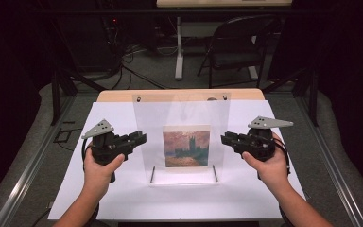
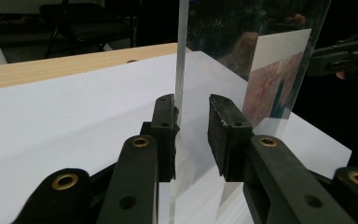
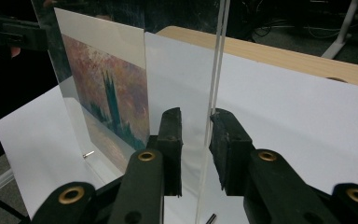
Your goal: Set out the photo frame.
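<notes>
Two clear sheets pressed together form the upright frame (image 1: 182,137), its broad face turned toward the person and its long axis running top to bottom; it stands on the white table (image 1: 123,198) between the two claws, edge-on to each; sandwiched inside it is a painted picture (image 1: 186,149) of a dark tower against a reddish sky. The left gripper (image 1: 142,138) sits at the frame's left edge; the left gripper view has that edge between the jaws, one pad touching it and the other standing clear, so it is released. The right gripper (image 1: 224,139) sits at the right edge; the right gripper view has one pad against the double edge and a gap at the other, likewise released; that view also reveals a small metal pin (image 3: 88,154) lying just past the frame's foot.
</notes>
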{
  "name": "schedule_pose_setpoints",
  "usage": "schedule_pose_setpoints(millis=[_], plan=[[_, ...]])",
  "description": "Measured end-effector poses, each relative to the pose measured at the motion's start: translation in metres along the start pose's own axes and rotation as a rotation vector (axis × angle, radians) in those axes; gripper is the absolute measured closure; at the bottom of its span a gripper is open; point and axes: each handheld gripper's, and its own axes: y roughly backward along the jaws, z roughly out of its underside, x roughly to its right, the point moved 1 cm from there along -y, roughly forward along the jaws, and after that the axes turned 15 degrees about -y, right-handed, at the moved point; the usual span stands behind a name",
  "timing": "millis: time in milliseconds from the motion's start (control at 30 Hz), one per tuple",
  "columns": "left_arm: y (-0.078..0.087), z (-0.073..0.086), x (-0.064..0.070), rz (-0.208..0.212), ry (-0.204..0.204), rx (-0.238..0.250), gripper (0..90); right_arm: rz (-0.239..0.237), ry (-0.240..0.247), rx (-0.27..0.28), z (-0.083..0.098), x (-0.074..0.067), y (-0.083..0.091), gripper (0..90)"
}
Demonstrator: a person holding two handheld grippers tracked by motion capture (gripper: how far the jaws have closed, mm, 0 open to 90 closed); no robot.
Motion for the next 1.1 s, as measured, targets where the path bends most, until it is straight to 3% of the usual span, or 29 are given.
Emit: schedule_pose_setpoints(millis=[200,467,867,1100], plan=[[0.005,0.005,0.006,0.021,-0.003,0.014,71.2,-0.01,0.0,0.007,0.008,-0.004,0.005,73.8],[0.007,0.009,0.012,-0.001,-0.01,0.032,70.0,-0.013,0.013,0.017,0.012,-0.007,0.008,72.4],[0.005,0.009,0.011,0.005,-0.011,0.029,68.8,-0.038,-0.012,0.017,0.011,-0.004,0.007,70.0],[0.005,0.01,0.013,0.006,-0.023,0.008,65.6,-0.047,-0.001,0.026,0.012,-0.005,0.007,65.5]])
